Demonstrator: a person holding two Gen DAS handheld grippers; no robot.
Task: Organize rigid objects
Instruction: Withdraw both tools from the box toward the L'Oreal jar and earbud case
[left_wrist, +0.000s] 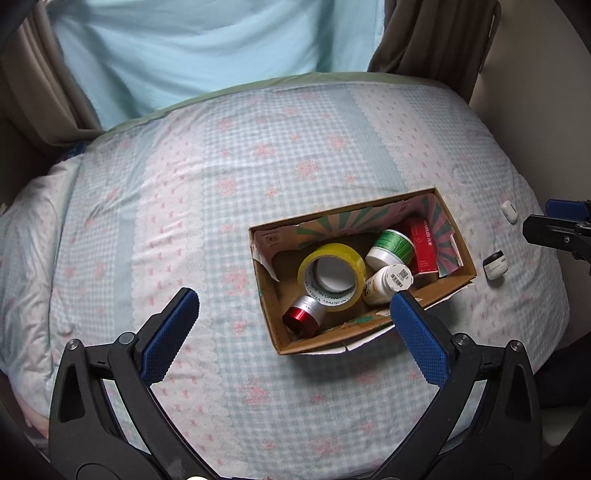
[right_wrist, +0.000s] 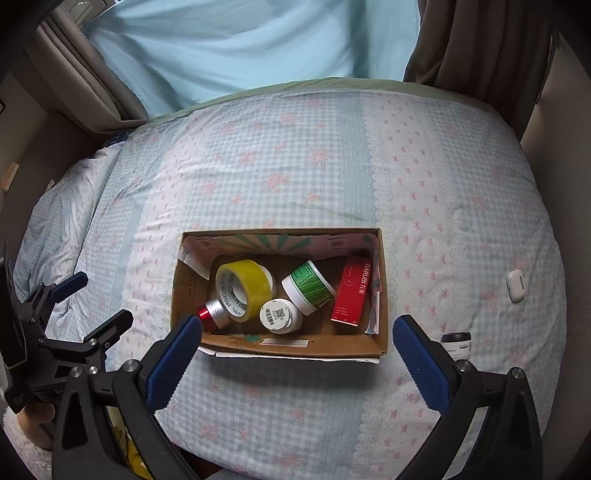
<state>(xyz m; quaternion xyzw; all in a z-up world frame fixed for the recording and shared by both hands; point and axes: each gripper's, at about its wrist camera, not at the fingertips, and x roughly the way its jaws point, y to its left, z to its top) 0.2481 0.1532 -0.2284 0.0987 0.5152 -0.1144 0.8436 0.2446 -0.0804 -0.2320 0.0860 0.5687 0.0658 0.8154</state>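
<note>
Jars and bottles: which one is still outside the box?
The small black-lidded jar on the quilt, right of the cardboard box; the others lie inside.

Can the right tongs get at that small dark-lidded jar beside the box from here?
Probably yes. The jar stands alone on the quilt, outside the cardboard box, beside the open right tongs, nothing between.
</note>
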